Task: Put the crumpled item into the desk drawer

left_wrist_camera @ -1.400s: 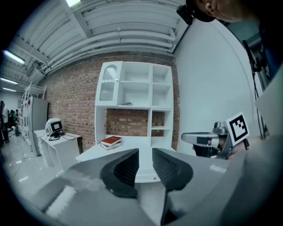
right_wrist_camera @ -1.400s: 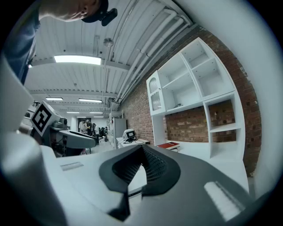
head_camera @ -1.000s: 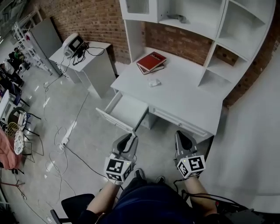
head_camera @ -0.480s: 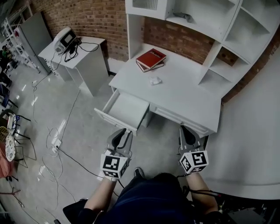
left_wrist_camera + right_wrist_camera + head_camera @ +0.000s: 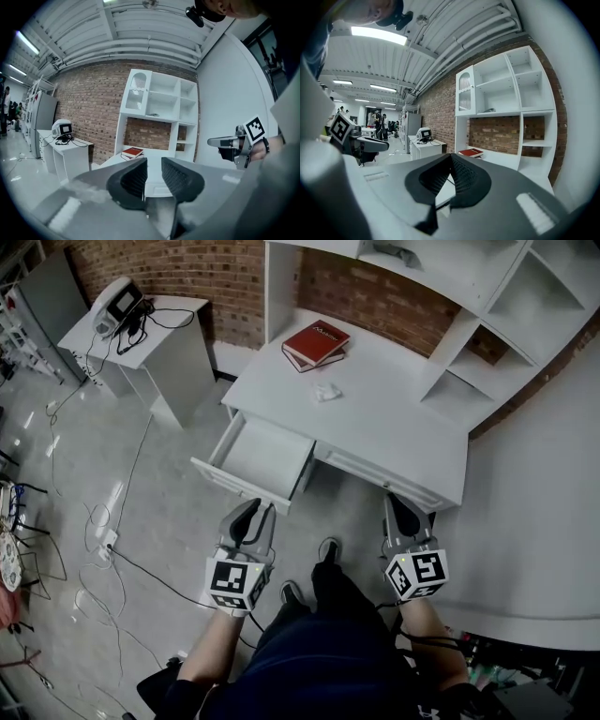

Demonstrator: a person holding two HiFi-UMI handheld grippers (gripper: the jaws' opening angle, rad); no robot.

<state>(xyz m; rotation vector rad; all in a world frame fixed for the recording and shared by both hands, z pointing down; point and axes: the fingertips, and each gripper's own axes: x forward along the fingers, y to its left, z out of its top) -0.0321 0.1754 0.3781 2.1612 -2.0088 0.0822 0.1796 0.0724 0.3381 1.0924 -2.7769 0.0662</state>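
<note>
The person is standing on a pale grey floor, with a shoe showing between the two tools. The left gripper is hovering at 7 o'clock in the head view. Its fingers are standing slightly apart with nothing between them. The right gripper is hovering at 5 o'clock, its fingers pressed together at the tips on nothing.

Black cables are trailing over the floor at 9 o'clock of the left gripper. At its 12 o'clock, the desk drawer is standing pulled out and open. The drawer is hanging from the front of a white desk.

The crumpled item is lying on the desk top, well apart from both sets of fingers. It is lying at 1 o'clock of the left gripper and 11 o'clock of the right. Its long axis seems to be running roughly from 9 to 3, though it is too small to be sure.

Red books are lying near it at its 12 o'clock. A white side table carrying a device is standing at 10 o'clock. A brick wall and white shelving are closing the far side.
</note>
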